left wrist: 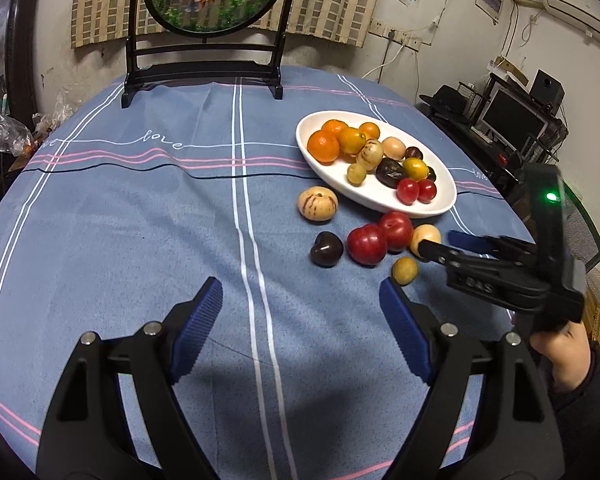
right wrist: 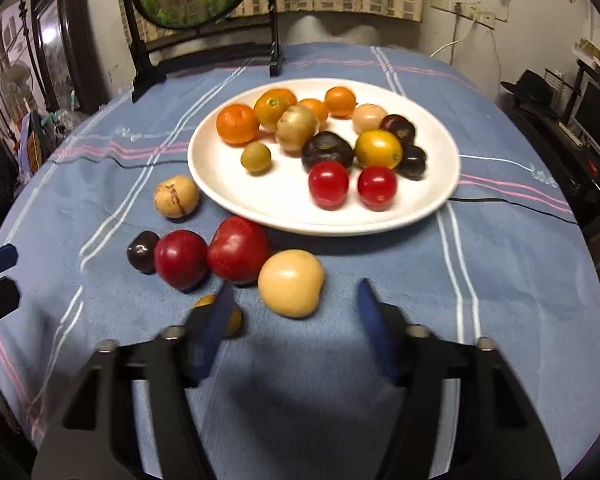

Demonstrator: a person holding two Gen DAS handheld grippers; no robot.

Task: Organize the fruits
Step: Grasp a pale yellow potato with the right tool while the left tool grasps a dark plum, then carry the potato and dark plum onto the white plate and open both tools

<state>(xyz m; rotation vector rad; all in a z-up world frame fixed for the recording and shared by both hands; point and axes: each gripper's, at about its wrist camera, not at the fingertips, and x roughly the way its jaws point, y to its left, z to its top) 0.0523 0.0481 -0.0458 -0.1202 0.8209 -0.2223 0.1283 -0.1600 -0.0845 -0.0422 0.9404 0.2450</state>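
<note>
Blue cloth [left wrist: 140, 208] with white and pink stripes and the stitched word "love" covers my round worktop. At its far edge stands a black wooden stand [left wrist: 204, 68] holding a round goldfish panel. Behind are a stained wall, a checked hanging [left wrist: 332, 4] and wall sockets; to the right, a dark desk with a monitor [left wrist: 510, 118].

A white oval plate [right wrist: 260, 200] right of centre holds oranges, red and dark fruits. Loose fruits lie on the cloth near the plate: two red plums [right wrist: 208, 258], a dark one, pale ones.

My left tool [left wrist: 302, 332] is wide open, empty, above bare cloth. My right tool [right wrist: 294, 332] is open too, gripping nothing, with a pale yellow fruit [right wrist: 291, 282] just beyond its tips.
</note>
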